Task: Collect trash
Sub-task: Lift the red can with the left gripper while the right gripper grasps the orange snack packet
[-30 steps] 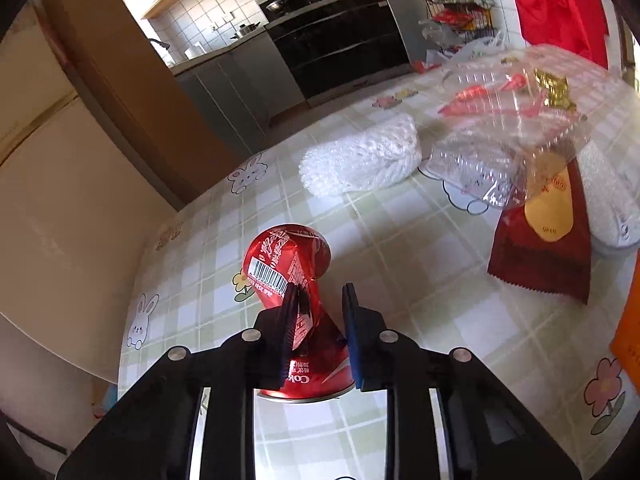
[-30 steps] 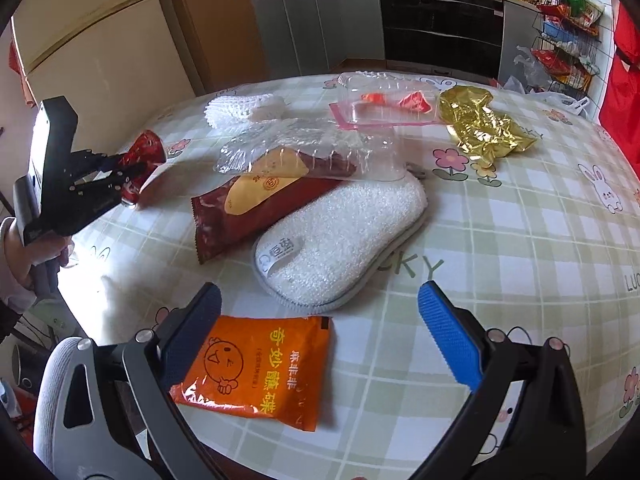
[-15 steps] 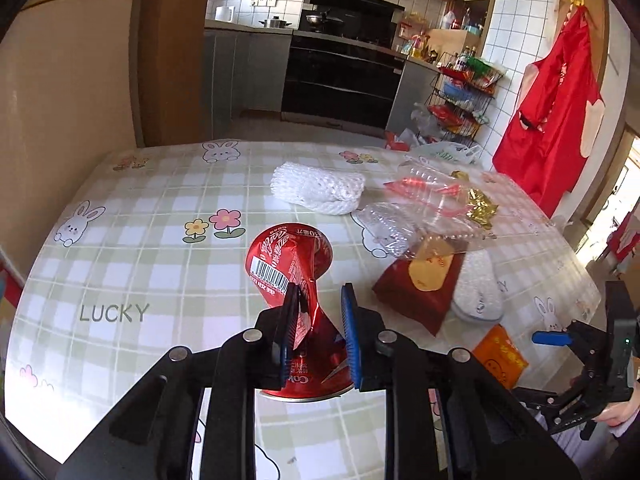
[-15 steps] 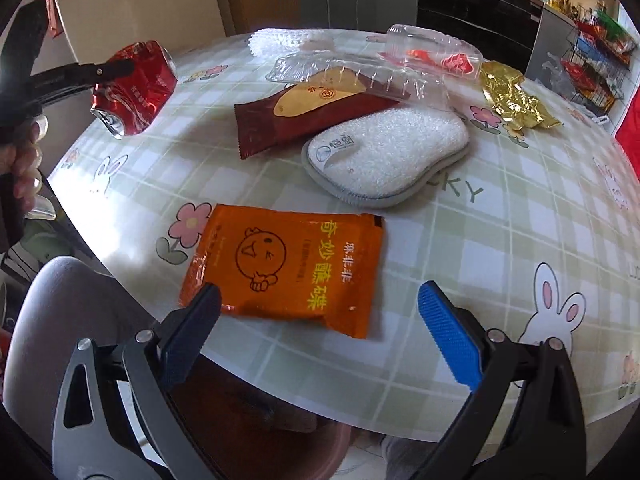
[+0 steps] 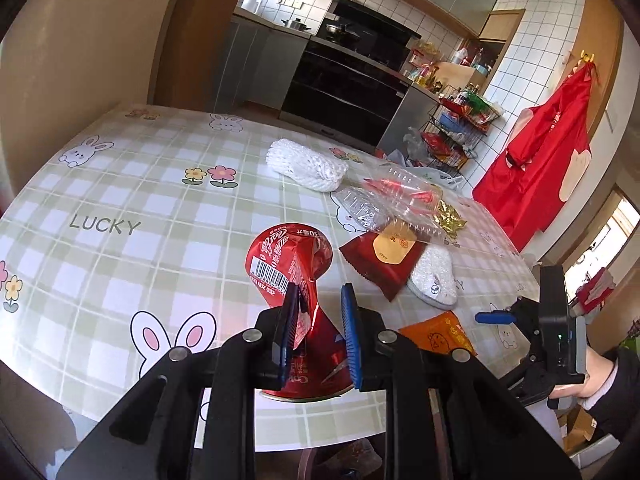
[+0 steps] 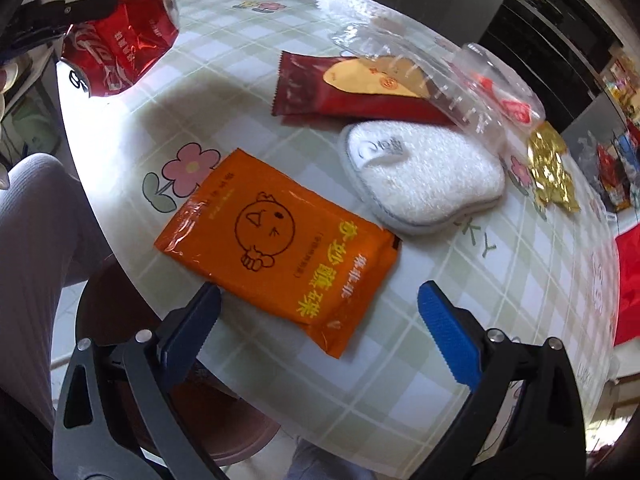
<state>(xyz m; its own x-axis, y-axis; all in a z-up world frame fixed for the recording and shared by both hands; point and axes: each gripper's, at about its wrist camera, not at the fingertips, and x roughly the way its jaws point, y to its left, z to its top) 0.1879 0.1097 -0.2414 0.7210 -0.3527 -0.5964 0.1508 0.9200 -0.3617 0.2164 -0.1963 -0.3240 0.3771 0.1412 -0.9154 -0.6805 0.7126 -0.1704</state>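
With the left gripper (image 5: 318, 330) clamped on the crushed red can (image 5: 294, 276), now carried back to the near table edge, only that piece is collected, while the orange packet (image 6: 276, 246), now just ahead of the gaping right gripper (image 6: 318, 336), and farther wrappers remain.

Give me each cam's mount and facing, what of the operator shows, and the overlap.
Left wrist: on the left gripper, facing across the table toward the kitchen; it is shut on a crushed red can. The right gripper and its holding hand show at right.
Right wrist: on the right gripper, open, angled steeply down at the orange packet near the table edge; a pale-clad leg shows at left.
Shared: can, orange packet, dark red wrapper, white sponge, gold foil.
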